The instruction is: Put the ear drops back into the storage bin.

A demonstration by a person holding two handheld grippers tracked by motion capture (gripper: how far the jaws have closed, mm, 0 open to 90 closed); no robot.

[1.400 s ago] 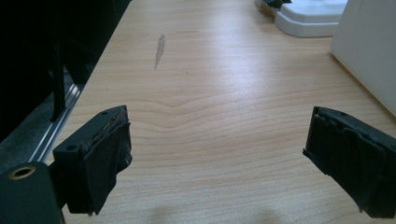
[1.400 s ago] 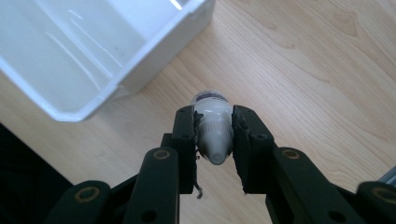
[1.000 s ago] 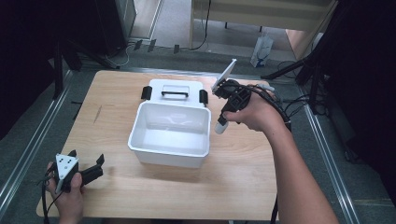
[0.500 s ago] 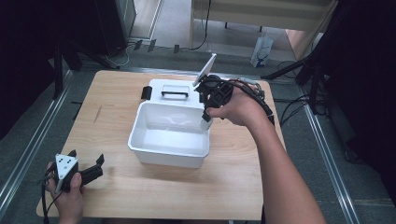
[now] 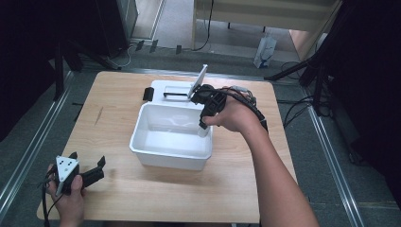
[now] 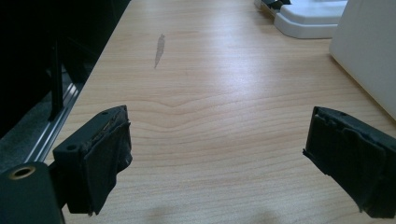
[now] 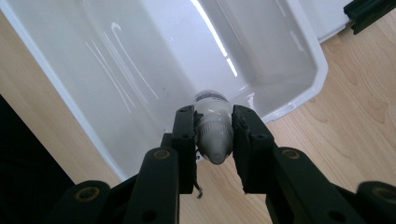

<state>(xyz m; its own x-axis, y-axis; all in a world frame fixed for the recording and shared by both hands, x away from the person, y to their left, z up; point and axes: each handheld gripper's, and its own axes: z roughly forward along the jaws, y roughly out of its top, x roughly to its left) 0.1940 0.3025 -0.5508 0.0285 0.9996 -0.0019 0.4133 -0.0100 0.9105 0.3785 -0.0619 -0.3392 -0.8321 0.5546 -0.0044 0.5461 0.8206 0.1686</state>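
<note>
A white plastic bin [image 5: 170, 160] stands in the middle of the wooden table. My right gripper [image 5: 203, 124] points down over the bin's right end, shut on a small pale bottle [image 5: 204, 131]. In the right gripper view the bottle [image 7: 214, 133] sits squeezed between both pads, hanging above the bin's glossy inside [image 7: 140, 56]. My left gripper [image 5: 87, 159] rests near the table's front left corner, held by a hand. Its jaws stand wide open with only bare wood between them [image 6: 217, 154].
The bin's white lid [image 5: 177, 87], with a black handle and black side latches, lies flat just behind the bin. A dark streak [image 5: 99, 115] marks the wood at the left. The bin's side wall [image 6: 369, 46] and the lid [image 6: 313, 18] lie ahead of the left gripper.
My right gripper has carried the bottle leftward and slightly down, from beside the bin's right rim to over its inside. The left gripper has stayed put.
</note>
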